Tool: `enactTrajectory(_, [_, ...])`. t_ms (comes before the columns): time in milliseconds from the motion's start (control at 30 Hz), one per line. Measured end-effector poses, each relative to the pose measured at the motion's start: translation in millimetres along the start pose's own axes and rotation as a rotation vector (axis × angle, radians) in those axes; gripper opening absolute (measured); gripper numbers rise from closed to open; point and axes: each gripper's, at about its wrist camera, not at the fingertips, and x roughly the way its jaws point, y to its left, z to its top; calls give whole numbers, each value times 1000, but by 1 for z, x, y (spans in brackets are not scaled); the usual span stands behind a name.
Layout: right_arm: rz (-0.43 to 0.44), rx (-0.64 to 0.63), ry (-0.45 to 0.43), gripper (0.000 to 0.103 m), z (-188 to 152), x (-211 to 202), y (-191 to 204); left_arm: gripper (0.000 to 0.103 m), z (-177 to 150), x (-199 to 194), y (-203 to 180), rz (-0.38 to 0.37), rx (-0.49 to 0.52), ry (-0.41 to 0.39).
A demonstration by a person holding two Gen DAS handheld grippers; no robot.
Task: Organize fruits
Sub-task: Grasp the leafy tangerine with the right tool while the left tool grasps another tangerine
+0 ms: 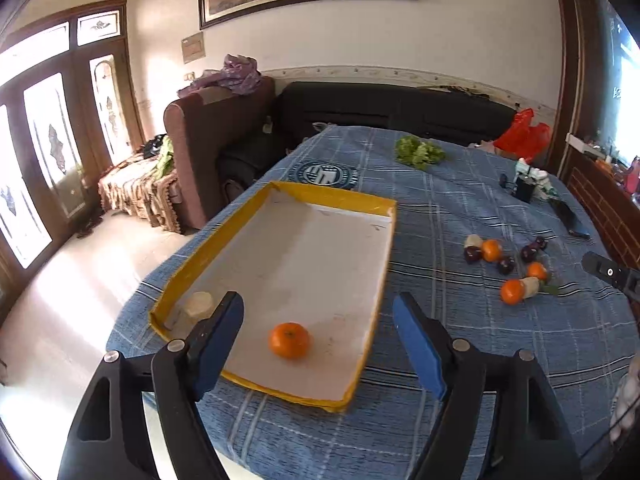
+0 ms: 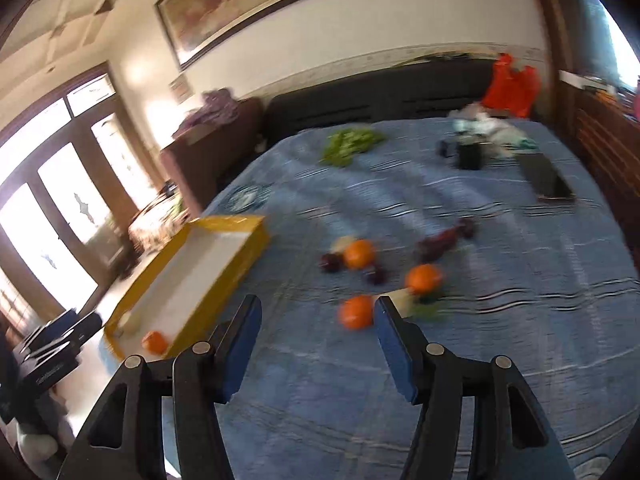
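A yellow-rimmed tray (image 1: 348,196) with a white floor lies on the blue plaid cloth (image 1: 460,360). Inside it are one orange (image 1: 289,339) and a pale cylindrical piece (image 1: 197,307). My left gripper (image 1: 318,320) is open and empty, hovering over the tray's near end, above the orange. To the right lie loose oranges (image 1: 512,291), dark plums (image 1: 506,266) and pale pieces (image 1: 532,286). My right gripper (image 2: 318,322) is open and empty above the cloth, just short of the nearest orange (image 2: 356,312). The tray (image 2: 224,224) sits to its left. The right wrist view is blurred.
Green leafy vegetables (image 1: 418,151) lie at the far side of the table. Small dark items and a phone (image 2: 548,180) sit far right, with a red bag (image 1: 522,134) behind. A brown armchair (image 1: 212,140) and black sofa stand beyond the table.
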Motion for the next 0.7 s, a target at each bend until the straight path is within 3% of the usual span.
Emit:
enactTrajectory(133, [-65,75,9,64,9,4,-45,77,-5,16,-13,-79,-20,43])
enactTrajectory(433, [-64,116,122,64,6,70,-65,77,-22,40,-40,-193,-5,88])
enactTrajectory(700, [-88,112,70,64,-3,94,-76,77,-25,49,-37,-184,-65,115])
